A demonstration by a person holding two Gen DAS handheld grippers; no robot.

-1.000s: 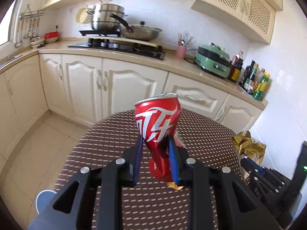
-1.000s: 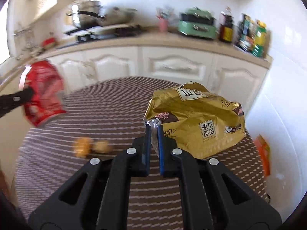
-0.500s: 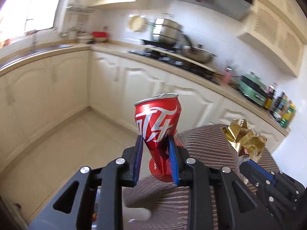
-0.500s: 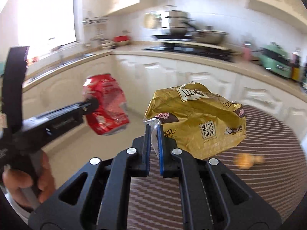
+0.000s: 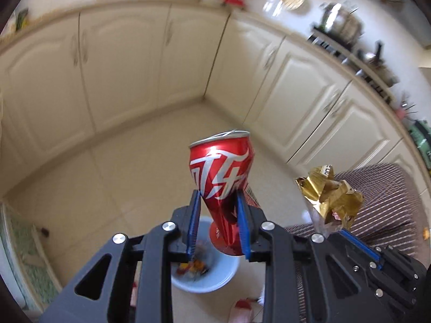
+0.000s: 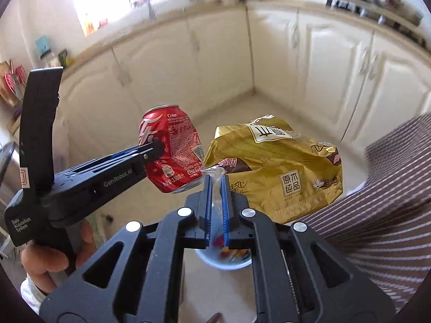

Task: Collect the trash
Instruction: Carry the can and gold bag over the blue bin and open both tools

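My left gripper is shut on a dented red cola can, held in the air above a light blue trash bin on the floor. The can also shows in the right wrist view, left of a crumpled gold snack bag. My right gripper is shut on the bag's clear torn edge and holds it above the same bin, which has some coloured trash in it. The bag also shows in the left wrist view.
A round table with a brown striped cloth lies to the right. Cream kitchen cabinets run around the tiled floor. A red scrap lies on the floor beside the bin. A green mat lies at far left.
Both grippers have swung left off the table and tilted down, carrying the can and the bag out over the floor. The trash bin has come into view beneath them.
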